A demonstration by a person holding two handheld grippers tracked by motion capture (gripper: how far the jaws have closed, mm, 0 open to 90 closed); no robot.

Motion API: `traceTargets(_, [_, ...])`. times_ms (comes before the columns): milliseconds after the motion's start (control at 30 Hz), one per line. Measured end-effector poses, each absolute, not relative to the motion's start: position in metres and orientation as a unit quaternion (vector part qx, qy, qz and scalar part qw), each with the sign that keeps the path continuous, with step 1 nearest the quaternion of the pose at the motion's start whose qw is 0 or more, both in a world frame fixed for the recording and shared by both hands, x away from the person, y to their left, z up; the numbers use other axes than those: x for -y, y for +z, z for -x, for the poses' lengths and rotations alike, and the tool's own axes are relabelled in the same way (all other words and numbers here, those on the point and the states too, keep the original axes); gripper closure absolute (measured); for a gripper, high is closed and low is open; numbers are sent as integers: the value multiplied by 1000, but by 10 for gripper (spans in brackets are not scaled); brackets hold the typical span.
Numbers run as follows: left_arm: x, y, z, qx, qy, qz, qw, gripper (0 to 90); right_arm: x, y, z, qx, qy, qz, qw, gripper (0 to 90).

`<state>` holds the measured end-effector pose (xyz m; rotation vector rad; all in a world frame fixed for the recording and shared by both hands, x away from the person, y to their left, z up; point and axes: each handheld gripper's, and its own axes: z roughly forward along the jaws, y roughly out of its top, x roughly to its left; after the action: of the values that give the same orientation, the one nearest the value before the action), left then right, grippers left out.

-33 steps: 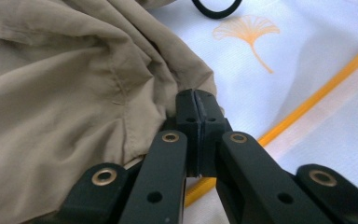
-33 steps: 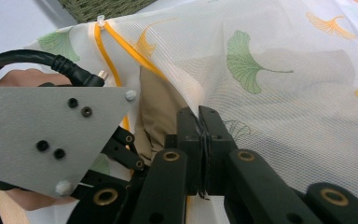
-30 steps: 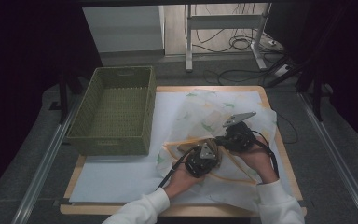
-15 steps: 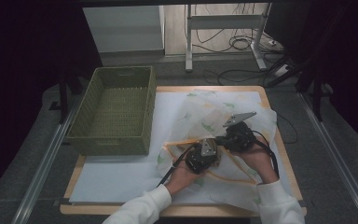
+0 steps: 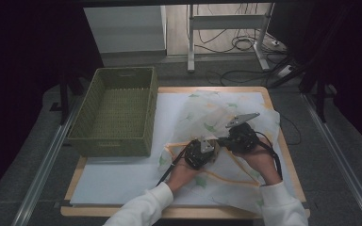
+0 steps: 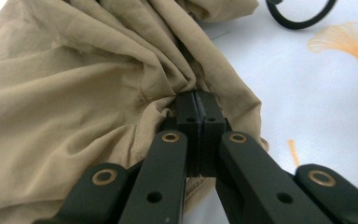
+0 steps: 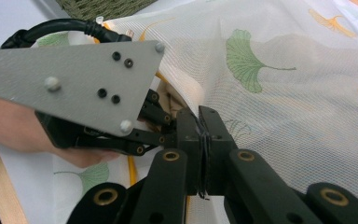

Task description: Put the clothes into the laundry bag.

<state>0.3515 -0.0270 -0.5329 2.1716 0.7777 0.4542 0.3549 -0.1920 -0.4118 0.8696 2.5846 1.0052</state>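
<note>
**Stuffing the tan cloth into the mesh bag**

Far left on the desk (image 5: 122, 188) sits the green woven basket (image 5: 115, 113), well apart from my hands and holding nothing I can see.

Moving right, my left tool (image 6: 197, 109) is clenched on a bunch of the tan cloth (image 6: 74, 93), the folds gathering into the closed jaws. From above, this tool (image 5: 201, 151) sits at the orange-trimmed mouth of the white mesh bag (image 5: 217, 113), the one printed with ginkgo leaves.

Just beside it, my right tool (image 7: 204, 135) is also clenched, pinching a thin layer of the mesh bag (image 7: 284, 93) (I judge it to be the upper lip of the opening, though the edge itself is partly hidden behind the left tool's grey plate). From above, that tool (image 5: 239, 137) lies close against the left one, over the bag.

To do this step well, I think I should lift the right tool slightly so the mouth stays wide, then drive the left one deeper along the bag's length rather than down into the desk. I should keep the pinch on the cloth firm until the bulk is well inside; letting go early would probably let it spill back out. The mesh looks light and could snag, so slow travel suits it.
</note>
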Motion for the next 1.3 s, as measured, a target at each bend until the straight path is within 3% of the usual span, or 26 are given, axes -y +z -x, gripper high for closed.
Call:
traceTargets(367, [22,-535,-358,-324,189,-843,386,900,190,-414,-356,-883,340,-301,116,870])
traceTargets(667, [26,-518,-334,-298,158,-840,426,900,191,-414,-356,-883,342,-300,117,870])
traceTargets(800, [31,-523,-336,-295,149,-846,417,900,190,-414,-356,-883,341,-300,117,870])
traceTargets(1300, [28,-535,-355,-317,215,-844,375,900,191,-414,-356,-883,341,-300,117,870])
